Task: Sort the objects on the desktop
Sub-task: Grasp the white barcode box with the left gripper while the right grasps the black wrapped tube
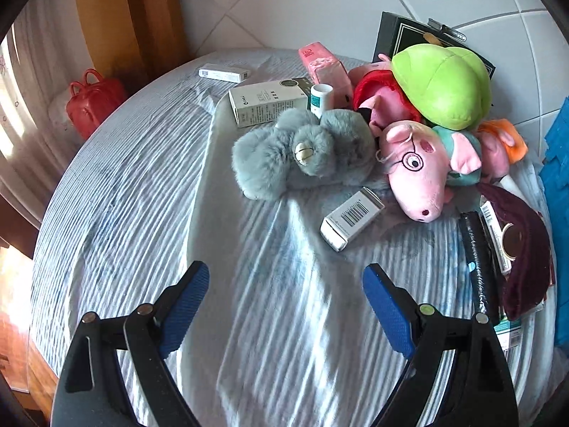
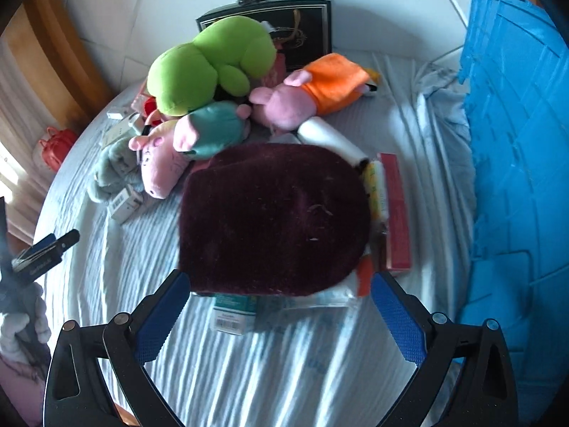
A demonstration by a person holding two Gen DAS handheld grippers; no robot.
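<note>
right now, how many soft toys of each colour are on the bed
grey plush: 1
green plush: 1
pink pigs: 3, namely glasses pig, orange-dress pig, red-dress pig (partly hidden under the green one)
total: 5

Plush toys (image 1: 416, 163), small boxes (image 1: 352, 219), maroon hat (image 2: 274, 217) heaped on striped cloth (image 1: 142, 213).

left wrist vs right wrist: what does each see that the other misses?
Left wrist only: the left gripper, open and empty; a white bottle between the boxes; a flat white box far back; a black ribbed strip.

Right wrist only: the right gripper, open, at the near edge of the maroon hat; a red long box; the blue crate in full.

Both: green plush, glasses pig plush, grey plush, barcode box, red bag.
</note>
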